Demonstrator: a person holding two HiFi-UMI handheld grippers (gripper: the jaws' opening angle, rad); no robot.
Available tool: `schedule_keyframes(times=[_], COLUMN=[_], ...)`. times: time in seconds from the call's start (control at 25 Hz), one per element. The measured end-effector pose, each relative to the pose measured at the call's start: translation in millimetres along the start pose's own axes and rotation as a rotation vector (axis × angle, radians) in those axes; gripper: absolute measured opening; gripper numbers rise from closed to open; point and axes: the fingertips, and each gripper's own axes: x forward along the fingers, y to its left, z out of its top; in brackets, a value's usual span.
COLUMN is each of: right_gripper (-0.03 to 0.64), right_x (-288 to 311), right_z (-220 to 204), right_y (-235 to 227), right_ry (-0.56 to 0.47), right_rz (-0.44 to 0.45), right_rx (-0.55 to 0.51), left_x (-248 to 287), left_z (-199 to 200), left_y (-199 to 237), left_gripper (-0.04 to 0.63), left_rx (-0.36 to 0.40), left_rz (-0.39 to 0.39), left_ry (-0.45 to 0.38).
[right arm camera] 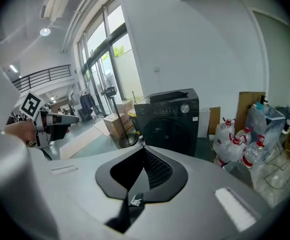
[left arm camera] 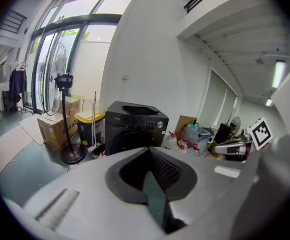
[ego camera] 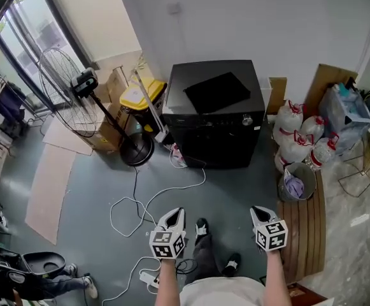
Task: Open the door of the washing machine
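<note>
A black front-loading washing machine (ego camera: 213,116) stands against the white wall, and its round door (right arm camera: 165,131) is closed. It also shows straight ahead in the left gripper view (left arm camera: 135,126). Both grippers hang in the air well short of it, above the grey floor. My left gripper (ego camera: 177,213) has its jaws shut with nothing between them (left arm camera: 149,153). My right gripper (ego camera: 256,210) is also shut and empty (right arm camera: 144,148). Each gripper shows at the edge of the other's view: the right gripper (left arm camera: 239,146), the left gripper (right arm camera: 55,120).
A pedestal fan (ego camera: 67,91), a yellow-lidded bin (ego camera: 140,101) and cardboard boxes (ego camera: 111,81) stand left of the machine. Water bottles (ego camera: 299,139) and a small waste bin (ego camera: 296,183) are at its right, beside wooden slats (ego camera: 305,228). A white cable (ego camera: 140,203) loops over the floor in front.
</note>
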Motion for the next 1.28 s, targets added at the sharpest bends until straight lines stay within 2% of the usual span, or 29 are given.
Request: schedule_keyframes(times=[0.24, 0.48, 0.64, 0.84, 0.96, 1.12, 1.28], right_gripper=[0.000, 0.000, 0.000, 0.000, 0.000, 0.000, 0.000], right_x=[82, 179, 220, 249, 259, 275, 302], right_z=[49, 70, 81, 82, 86, 108, 116], right_y=[-7, 23, 21, 7, -5, -17, -35], right_ry=[0.029, 0.073, 0.084, 0.068, 0.051, 0.001, -0.005], right_rz=[-0.015, 0.029, -0.023, -0.093, -0.126, -0.119, -0.105], right_rx=[0.037, 0.094, 0.066, 0.068, 0.078, 0.134, 0.100], left_x=[86, 153, 193, 242, 268, 297, 324], left_z=[61, 93, 83, 77, 66, 49, 21], left_y=[50, 113, 136, 146, 147, 147, 139], left_gripper=[0.057, 0.057, 0.057, 0.057, 0.057, 0.057, 0.057], left_rx=[-0.037, -0.023, -0.052, -0.109, -0.092, -0.050, -0.050], left_rz=[-0.051, -0.094, -0.125, -0.188, -0.203, -0.214, -0.253], left_ry=[-0.019, 0.015, 0.061, 0.051, 0.085, 0.121, 0.152])
